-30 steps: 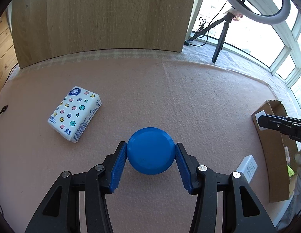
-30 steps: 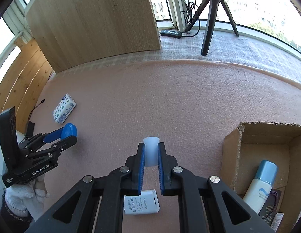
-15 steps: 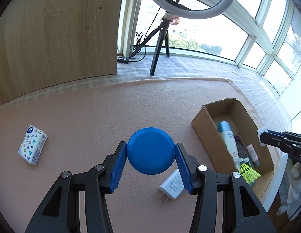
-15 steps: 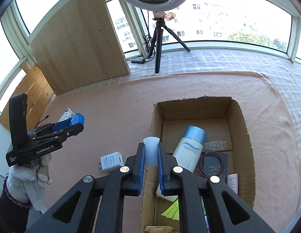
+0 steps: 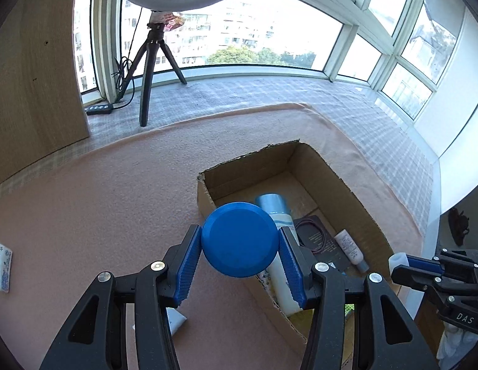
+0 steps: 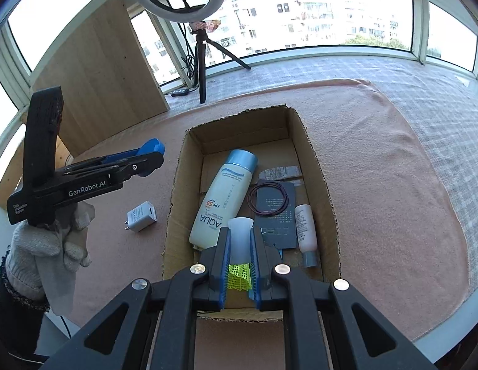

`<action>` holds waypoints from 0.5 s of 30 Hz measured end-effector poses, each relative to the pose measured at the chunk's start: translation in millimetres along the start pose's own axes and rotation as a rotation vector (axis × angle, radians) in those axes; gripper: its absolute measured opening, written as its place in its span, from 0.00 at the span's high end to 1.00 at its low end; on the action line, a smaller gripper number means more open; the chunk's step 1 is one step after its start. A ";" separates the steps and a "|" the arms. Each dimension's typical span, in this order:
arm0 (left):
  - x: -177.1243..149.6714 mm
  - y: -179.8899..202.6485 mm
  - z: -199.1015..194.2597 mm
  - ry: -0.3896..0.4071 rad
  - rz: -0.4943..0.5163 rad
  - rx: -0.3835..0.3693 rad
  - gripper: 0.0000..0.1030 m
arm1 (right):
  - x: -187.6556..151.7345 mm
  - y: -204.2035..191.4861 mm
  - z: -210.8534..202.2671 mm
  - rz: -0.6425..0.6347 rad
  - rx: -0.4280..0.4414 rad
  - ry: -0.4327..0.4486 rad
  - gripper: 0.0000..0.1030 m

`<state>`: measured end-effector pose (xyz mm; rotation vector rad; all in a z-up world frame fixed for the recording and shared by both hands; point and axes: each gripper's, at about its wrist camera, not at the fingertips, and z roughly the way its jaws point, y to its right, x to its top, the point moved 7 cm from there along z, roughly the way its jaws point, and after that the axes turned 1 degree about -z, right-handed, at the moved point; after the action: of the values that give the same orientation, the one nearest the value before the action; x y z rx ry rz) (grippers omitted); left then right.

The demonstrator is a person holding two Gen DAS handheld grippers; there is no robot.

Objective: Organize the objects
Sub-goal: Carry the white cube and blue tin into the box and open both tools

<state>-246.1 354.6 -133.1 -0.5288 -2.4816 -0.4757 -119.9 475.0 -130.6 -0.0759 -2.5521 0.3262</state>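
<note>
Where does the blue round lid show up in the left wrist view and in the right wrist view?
Left wrist: the blue round lid sits low centre, clamped in the left gripper.
Right wrist: it pokes out at mid-left, at that gripper's tip.
Shared landmark: the cardboard box.

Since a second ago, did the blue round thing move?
Yes. The blue disc, clamped in the left gripper, travelled from near the tissue pack to the cardboard box.

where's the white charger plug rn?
In the right wrist view the white charger plug lies on the pink mat, just left of the cardboard box and below the left gripper.
</note>
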 end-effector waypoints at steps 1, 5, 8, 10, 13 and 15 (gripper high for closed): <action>1.1 7.0 3.1 -0.001 0.007 -0.003 0.48 | -2.4 1.6 -1.7 0.002 0.000 0.001 0.89; 3.4 29.6 13.9 -0.014 0.029 -0.017 0.48 | -8.2 7.7 -6.0 0.013 0.004 0.004 0.89; 4.5 40.6 17.6 -0.017 0.040 -0.020 0.48 | -10.7 9.4 -7.5 0.011 0.006 0.003 0.89; 5.5 45.6 19.7 -0.020 0.046 -0.023 0.48 | -11.9 9.4 -7.3 0.010 0.009 0.001 0.89; 6.4 52.3 21.3 -0.022 0.056 -0.019 0.48 | -13.7 8.3 -5.1 0.004 0.016 -0.003 0.89; 7.1 55.4 23.5 -0.024 0.062 -0.014 0.48 | -15.2 6.1 -4.2 -0.003 0.017 -0.005 0.89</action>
<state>-236.3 414.3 -135.3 -0.6190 -2.4786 -0.4652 -104.9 479.9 -136.7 -0.0648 -2.5540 0.3477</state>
